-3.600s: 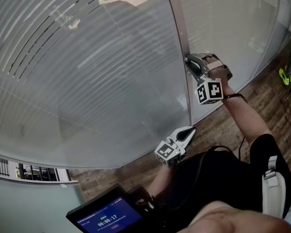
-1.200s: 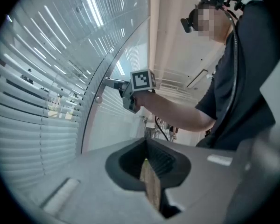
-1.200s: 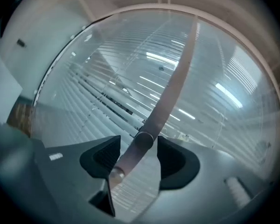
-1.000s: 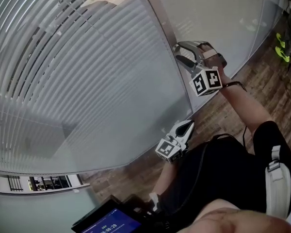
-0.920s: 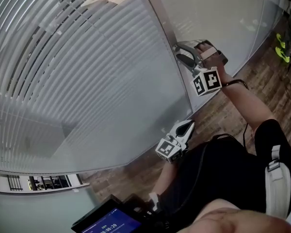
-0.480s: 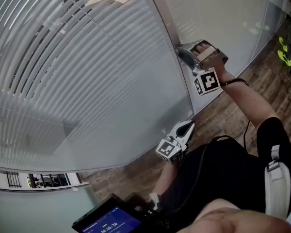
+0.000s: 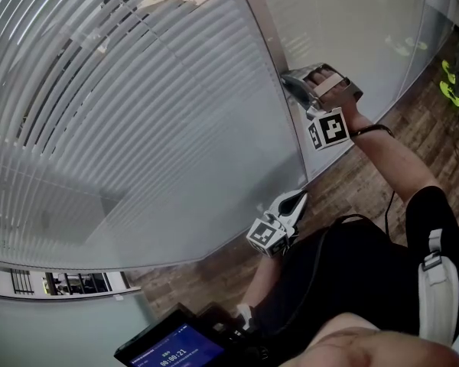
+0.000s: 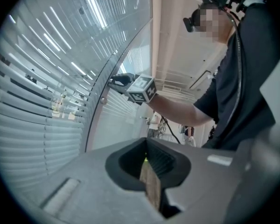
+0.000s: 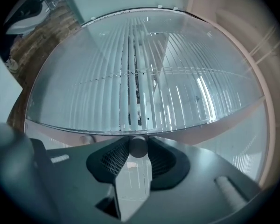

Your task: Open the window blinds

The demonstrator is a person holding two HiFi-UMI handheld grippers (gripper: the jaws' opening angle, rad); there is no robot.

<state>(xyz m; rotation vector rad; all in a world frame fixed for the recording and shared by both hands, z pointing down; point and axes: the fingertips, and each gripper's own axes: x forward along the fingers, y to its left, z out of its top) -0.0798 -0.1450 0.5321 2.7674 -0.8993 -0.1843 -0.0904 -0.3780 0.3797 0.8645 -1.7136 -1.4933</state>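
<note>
The slatted blinds point(image 7: 138, 121) hang behind curved glass, their slats tilted partly apart at the upper left. My right gripper point(image 7: 291, 79) is at the metal post point(image 7: 264, 29) beside them. In the right gripper view its jaws have just been closing, and both pads press on a small round grey knob point(image 9: 138, 143), with the blinds point(image 9: 144, 87) straight ahead. The left gripper view shows that gripper's marker cube point(image 8: 141, 88) by the post. My left gripper point(image 7: 297, 197) hangs lower, near the glass bottom, shut with nothing in it point(image 8: 151, 174).
Brown wood floor point(image 7: 367, 182) runs along the glass base. A dark tablet with a lit screen point(image 7: 176, 349) is at the bottom edge, close to the person's body. A yellow-green object point(image 7: 450, 82) lies at far right. A second small round stud point(image 8: 102, 100) sits on the post.
My right gripper has rolled on its axis and its jaws have come together on the knob. The left gripper has stayed where it was.
</note>
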